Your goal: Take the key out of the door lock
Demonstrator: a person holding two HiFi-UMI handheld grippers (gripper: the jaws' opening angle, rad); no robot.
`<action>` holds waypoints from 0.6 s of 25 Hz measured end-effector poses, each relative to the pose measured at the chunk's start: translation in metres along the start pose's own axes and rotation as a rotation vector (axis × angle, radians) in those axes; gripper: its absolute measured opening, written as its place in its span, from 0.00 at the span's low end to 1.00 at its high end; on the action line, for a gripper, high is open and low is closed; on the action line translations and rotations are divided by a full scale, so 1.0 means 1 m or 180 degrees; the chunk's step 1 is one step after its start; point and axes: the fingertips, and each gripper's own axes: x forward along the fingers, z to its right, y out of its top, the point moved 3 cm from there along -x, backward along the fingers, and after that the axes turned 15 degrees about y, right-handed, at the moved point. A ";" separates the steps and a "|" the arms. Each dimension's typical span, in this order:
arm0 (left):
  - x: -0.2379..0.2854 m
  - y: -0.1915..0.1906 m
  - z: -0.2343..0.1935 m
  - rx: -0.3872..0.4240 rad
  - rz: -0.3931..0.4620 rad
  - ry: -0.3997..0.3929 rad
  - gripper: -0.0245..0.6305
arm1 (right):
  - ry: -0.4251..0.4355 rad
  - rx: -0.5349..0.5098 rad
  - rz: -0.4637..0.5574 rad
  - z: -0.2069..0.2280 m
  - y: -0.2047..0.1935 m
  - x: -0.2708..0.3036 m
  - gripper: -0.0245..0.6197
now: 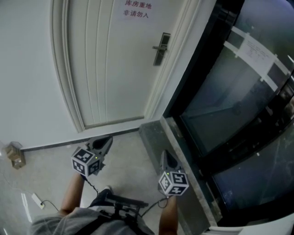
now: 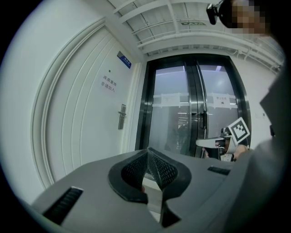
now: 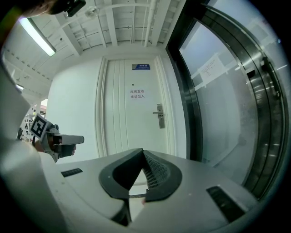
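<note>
Forearms and two handheld grippers fill the bottom of the head view, held low over the pale floor (image 1: 50, 174) in front of a closed white door (image 1: 105, 64). The left gripper (image 1: 103, 142) has its fingers pressed together at the tips with nothing between them. The right gripper (image 1: 167, 158) is closed the same way and also empty. Each carries its cube of square markers, and both point toward the door while standing well apart from it.

A metal lock plate (image 1: 161, 48) with a lever handle sits on the door's right edge. The key is too small to make out in any view, so whether it is in the lock cannot be told. A sign with red print (image 1: 137, 9) hangs near the door's top edge.

Dark-framed glass doors (image 1: 239, 105) stand to the right of the door frame, behind a grey stone sill (image 1: 156, 133). At the foot of the wall on the left, a small cardboard box (image 1: 16, 155) rests on the floor. A white plug (image 1: 37, 200) lies nearer the person.
</note>
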 end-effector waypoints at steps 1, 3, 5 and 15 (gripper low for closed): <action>0.006 0.001 -0.003 -0.0001 -0.0014 -0.0004 0.04 | 0.0003 0.0005 -0.0005 0.003 0.001 0.006 0.05; 0.018 0.003 -0.009 -0.0001 -0.0027 -0.0014 0.04 | 0.0013 0.0004 -0.0018 0.008 0.003 0.020 0.05; 0.034 0.006 -0.018 0.0009 -0.0012 -0.0020 0.04 | 0.0018 -0.0012 -0.0029 0.014 0.005 0.036 0.06; 0.137 0.036 -0.082 0.0081 -0.0033 -0.0035 0.04 | -0.0054 0.0021 0.0020 0.058 0.037 0.143 0.06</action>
